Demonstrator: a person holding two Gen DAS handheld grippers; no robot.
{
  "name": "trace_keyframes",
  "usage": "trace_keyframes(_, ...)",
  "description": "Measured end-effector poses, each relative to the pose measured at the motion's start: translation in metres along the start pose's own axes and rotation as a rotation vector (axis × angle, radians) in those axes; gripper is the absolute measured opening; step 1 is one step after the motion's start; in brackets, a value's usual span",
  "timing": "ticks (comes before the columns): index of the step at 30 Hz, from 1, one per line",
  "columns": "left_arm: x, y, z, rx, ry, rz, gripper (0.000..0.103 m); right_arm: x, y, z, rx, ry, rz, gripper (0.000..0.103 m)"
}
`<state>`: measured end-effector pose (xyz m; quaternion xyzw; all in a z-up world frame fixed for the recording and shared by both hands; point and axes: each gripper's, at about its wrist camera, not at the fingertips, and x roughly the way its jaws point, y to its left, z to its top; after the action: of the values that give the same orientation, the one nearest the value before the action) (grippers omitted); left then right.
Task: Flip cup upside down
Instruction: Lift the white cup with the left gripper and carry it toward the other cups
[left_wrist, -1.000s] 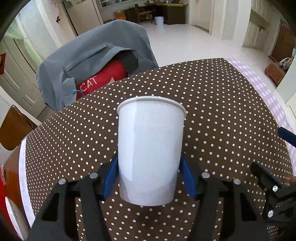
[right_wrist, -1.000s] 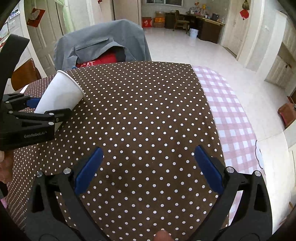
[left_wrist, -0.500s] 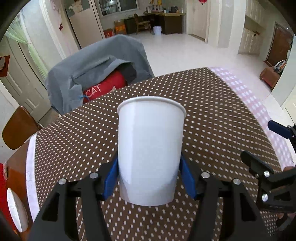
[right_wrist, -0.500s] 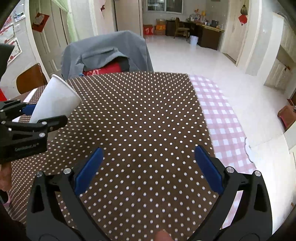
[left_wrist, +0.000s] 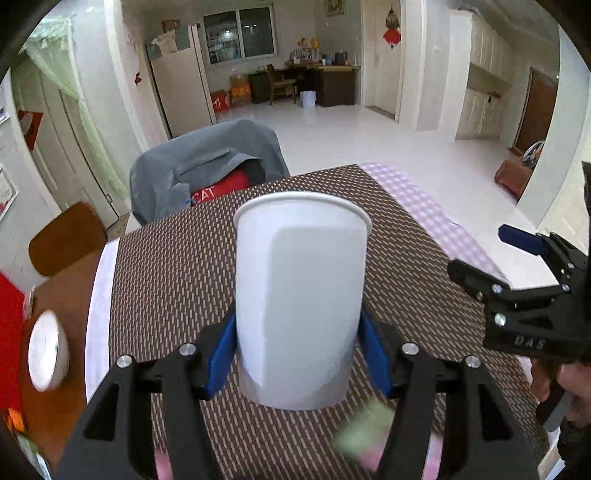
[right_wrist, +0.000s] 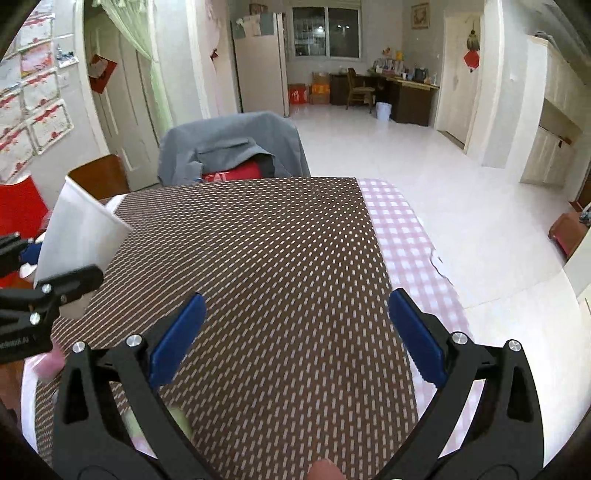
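Left wrist view: we are holding the cup (left_wrist: 301, 302) in the left gripper (left_wrist: 297, 350), with both blue pads (left_wrist: 221, 360) pressing its lower wall just above the base. The cup is sitting mouth up, rim away from the camera, above the dotted tablecloth (left_wrist: 177, 273); whether its base is touching the cloth we cannot tell. In the right wrist view the cup (right_wrist: 79, 240) is appearing at the left edge, leaning, gripped low.

Right gripper (right_wrist: 295, 339) is hanging over the cloth with its fingers wide apart and nothing between them.

Handling judgement: it is looking like a thin white paper cup, so we are expecting it to be very light, easily dented and fairly smooth. We are judging the low grip sound, since the base disc stiffens the wall there; squeezing near the rim would likely ovalise it. Light clamping should be enough while turning it over.
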<state>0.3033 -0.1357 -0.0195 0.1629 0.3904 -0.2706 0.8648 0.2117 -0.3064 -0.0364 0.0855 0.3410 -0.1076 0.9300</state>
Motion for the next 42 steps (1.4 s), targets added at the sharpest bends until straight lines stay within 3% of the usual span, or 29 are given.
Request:
trace_keyframes(8, -0.096, -0.026, -0.085, -0.052, -0.061, -0.008, 0.06, -0.091, 0.014, -0.055, -0.008, -0.054, 0.076, 0.097)
trace_keyframes(16, -0.14, -0.067, -0.168, -0.107, -0.075, -0.075, 0.06, -0.143, 0.007, -0.1, 0.041, -0.067, 0.103, 0.097)
trace_keyframes(22, -0.145, -0.101, -0.219, -0.116, -0.043, -0.085, 0.06, -0.166, 0.003, -0.131, 0.021, -0.073, 0.106, 0.097)
trace_keyframes(28, -0.129, -0.129, -0.263, -0.098, 0.046, -0.085, 0.06, -0.171, -0.014, -0.156, 0.06, -0.046, 0.088, 0.097)
trace_keyframes(42, -0.082, -0.146, -0.303, -0.151, 0.178, -0.111, 0.061, -0.154, -0.013, -0.192, 0.067, 0.035, 0.114, 0.097)
